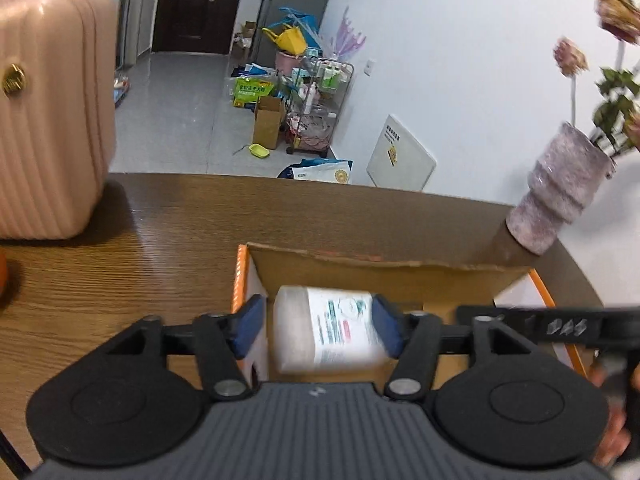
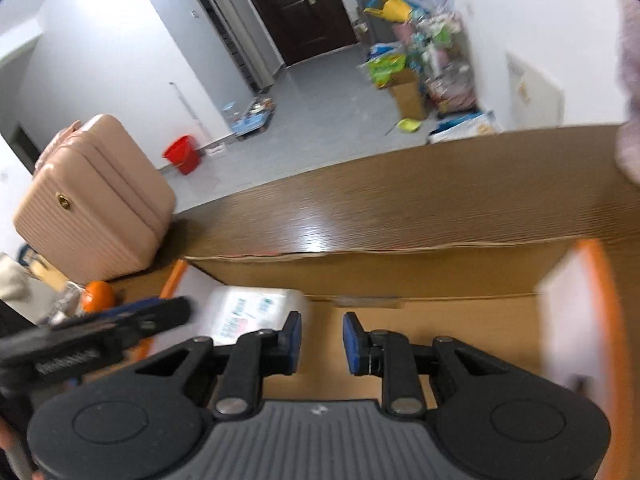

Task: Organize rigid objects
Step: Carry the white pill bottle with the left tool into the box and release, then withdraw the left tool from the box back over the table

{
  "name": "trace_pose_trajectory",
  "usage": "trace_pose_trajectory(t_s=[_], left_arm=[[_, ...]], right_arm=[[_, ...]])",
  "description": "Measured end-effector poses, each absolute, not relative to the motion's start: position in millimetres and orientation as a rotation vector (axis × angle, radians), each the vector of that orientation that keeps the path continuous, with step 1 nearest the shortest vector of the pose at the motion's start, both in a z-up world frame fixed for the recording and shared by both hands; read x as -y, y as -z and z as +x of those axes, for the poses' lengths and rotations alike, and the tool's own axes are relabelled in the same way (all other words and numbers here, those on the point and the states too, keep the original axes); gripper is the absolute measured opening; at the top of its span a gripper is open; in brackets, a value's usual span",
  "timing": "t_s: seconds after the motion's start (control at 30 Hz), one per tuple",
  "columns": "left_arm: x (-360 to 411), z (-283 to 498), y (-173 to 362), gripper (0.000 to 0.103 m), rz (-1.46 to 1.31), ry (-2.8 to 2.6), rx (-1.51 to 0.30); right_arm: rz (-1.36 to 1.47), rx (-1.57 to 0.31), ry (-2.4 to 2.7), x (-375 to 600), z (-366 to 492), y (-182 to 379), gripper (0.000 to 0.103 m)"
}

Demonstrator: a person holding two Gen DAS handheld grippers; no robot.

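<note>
Over the cardboard box (image 1: 400, 276), near its left wall: my left gripper (image 1: 320, 330) holds the white labelled bottle (image 1: 326, 330), jaws clamped, for packing. My right gripper (image 2: 322, 338) hovers inside, jaws narrowly parted, empty.

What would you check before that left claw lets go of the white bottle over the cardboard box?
1. The left gripper has the bottle between its pads: ok, though the contact on the left side is too blurred to confirm.
2. Bottle is over the open box, not the table: ok.
3. Box floor beneath has free space: ok in the right wrist view.
4. The right gripper is empty, jaws apart: ok.
5. Right gripper is clear of the drop path: cannot tell; it hangs close beside the bottle.
6. The vase stands outside the box: ok.
</note>
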State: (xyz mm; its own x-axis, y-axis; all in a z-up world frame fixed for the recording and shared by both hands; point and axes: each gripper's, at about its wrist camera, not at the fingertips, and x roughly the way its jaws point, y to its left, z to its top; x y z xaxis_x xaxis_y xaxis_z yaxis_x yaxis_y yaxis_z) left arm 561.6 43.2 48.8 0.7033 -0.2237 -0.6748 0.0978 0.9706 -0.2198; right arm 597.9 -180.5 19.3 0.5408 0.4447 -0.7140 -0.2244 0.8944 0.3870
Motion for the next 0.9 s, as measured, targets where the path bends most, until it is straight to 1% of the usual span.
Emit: trace_pose_trajectory(t_s=[0.03,0.07,0.1,0.17,0.27,0.4,0.47,0.53,0.63,0.7,0.77,0.9], left_arm=[[-44,552,-54,0.073,-0.149,0.192,-0.767],[-43,545,-58,0.078,-0.132,0.197,-0.765],[-44,536,-63,0.084,-0.119,0.196,-0.767],[-45,517,-72,0.084,-0.109,0.190,-0.765],[-43,484,-86,0.086,-0.090,0.182,-0.747],[-39,436,-98,0.091,-0.067,0.170,-0.696],[-39,405,-96,0.095,-0.057,0.156,-0.644],[-38,375,-92,0.095,-0.032,0.121,-0.603],[-27,321,-83,0.097,0.046,0.062,-0.488],[-24,287,-78,0.099,0.043,0.050,-0.438],[-21,253,-71,0.101,0.029,0.054,-0.399],[-16,195,-56,0.103,0.005,0.074,-0.355]], right_arm=[[0.244,-0.911,-0.381,190,590,-26,0.027],[0.231,-0.904,-0.361,198,582,-31,0.031],[0.219,-0.893,-0.339,208,572,-37,0.038],[0.211,-0.873,-0.301,230,550,-49,0.044],[0.213,-0.860,-0.259,255,520,-61,0.046],[0.213,-0.831,-0.237,275,472,-73,0.054],[0.207,-0.791,-0.243,278,443,-78,0.055],[0.190,-0.743,-0.246,281,415,-81,0.055],[0.155,-0.632,-0.250,281,366,-86,0.060],[0.133,-0.561,-0.234,280,334,-87,0.063],[0.118,-0.489,-0.230,279,300,-83,0.064],[0.121,-0.418,-0.234,275,236,-62,0.073]])
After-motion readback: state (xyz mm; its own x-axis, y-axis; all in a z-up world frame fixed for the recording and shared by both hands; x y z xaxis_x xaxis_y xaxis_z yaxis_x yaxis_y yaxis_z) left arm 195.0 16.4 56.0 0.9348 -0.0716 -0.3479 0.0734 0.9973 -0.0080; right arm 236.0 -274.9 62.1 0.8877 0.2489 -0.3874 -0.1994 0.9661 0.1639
